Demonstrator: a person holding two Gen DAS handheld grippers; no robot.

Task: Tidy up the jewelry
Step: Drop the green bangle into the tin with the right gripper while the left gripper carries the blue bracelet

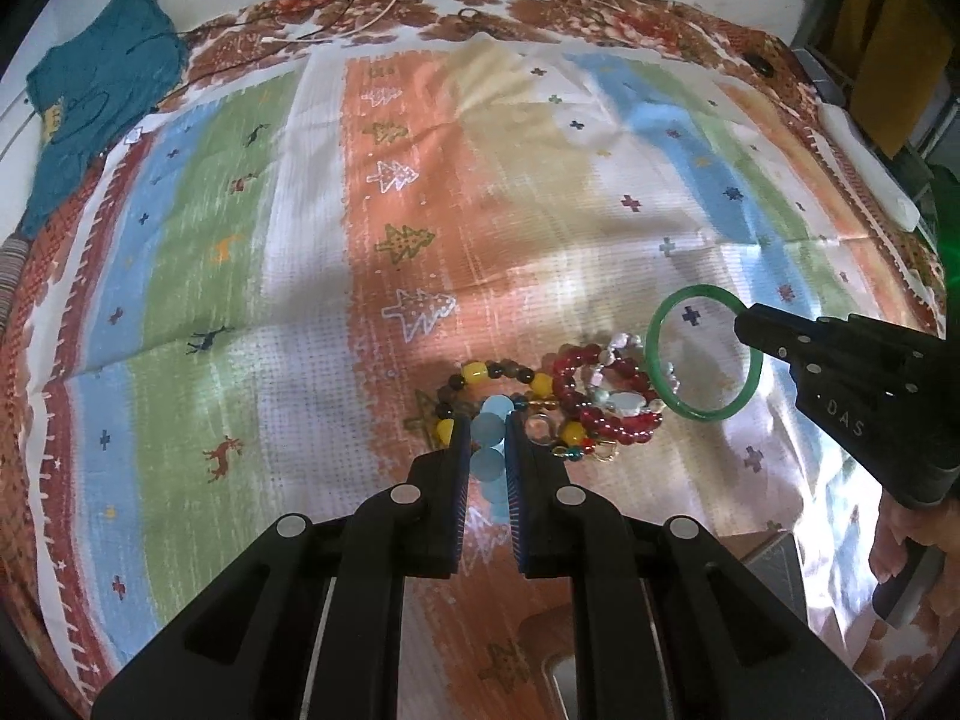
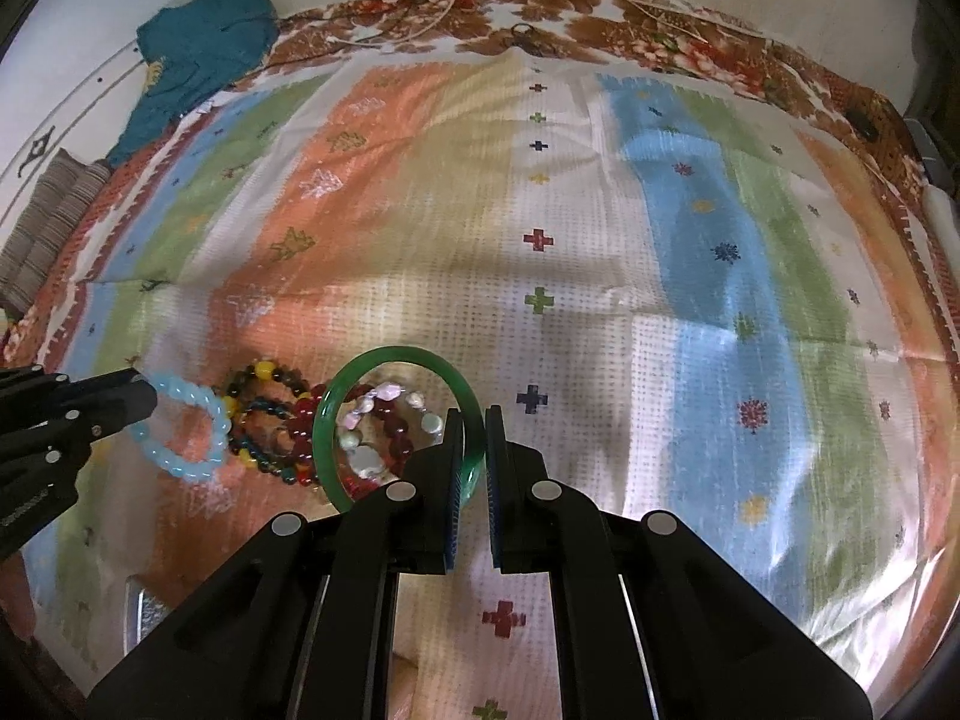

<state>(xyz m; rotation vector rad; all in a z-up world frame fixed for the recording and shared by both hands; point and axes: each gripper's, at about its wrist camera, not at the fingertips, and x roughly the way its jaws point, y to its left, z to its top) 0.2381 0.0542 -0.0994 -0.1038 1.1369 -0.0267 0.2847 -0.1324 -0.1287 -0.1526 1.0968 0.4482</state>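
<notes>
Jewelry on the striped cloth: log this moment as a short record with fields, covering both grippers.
surface: striped patterned cloth
left gripper: jaws shut on the pale blue bead bracelet
right gripper: jaws shut on the green bangle
pile on the cloth: yellow and dark bead bracelet, dark red bead bracelet, pearly white bracelet, bunched together and overlapping
other items: teal garment at the far left corner
held pieces: whether they still touch the pile cannot be told
</notes>
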